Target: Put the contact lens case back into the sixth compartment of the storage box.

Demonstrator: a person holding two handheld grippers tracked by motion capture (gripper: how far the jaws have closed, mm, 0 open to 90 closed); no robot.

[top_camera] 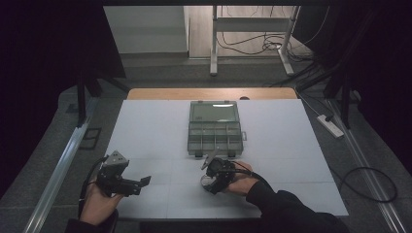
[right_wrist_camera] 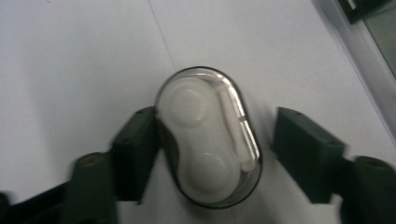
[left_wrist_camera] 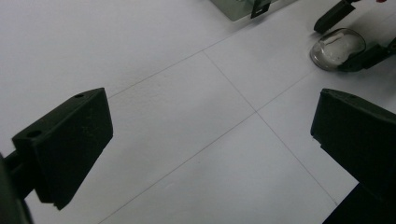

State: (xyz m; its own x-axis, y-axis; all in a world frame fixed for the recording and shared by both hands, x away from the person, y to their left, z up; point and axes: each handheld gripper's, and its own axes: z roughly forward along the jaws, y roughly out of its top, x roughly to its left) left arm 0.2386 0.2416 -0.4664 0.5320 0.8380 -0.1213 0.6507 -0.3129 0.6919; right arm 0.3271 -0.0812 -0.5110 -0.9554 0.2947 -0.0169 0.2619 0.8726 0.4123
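Now the oval clear case (right_wrist_camera: 208, 140) lies between the right claw (right_wrist_camera: 215, 154) jaws, touching one.

Setting: a lab or recording room, not a home. The desk (top_camera: 145, 131) is covered with plain white sheets, wood showing at its 12 o'clock edge. Dark curtains (top_camera: 43, 58) hang at 9 and 3 o'clock. Loose cables (top_camera: 252, 46) trail over the floor at 12 o'clock around a white metal stand (top_camera: 214, 43). A power strip (top_camera: 330, 126) lies on grey carpet at 3 o'clock, and a metal rail (top_camera: 58, 165) runs along 9 o'clock.
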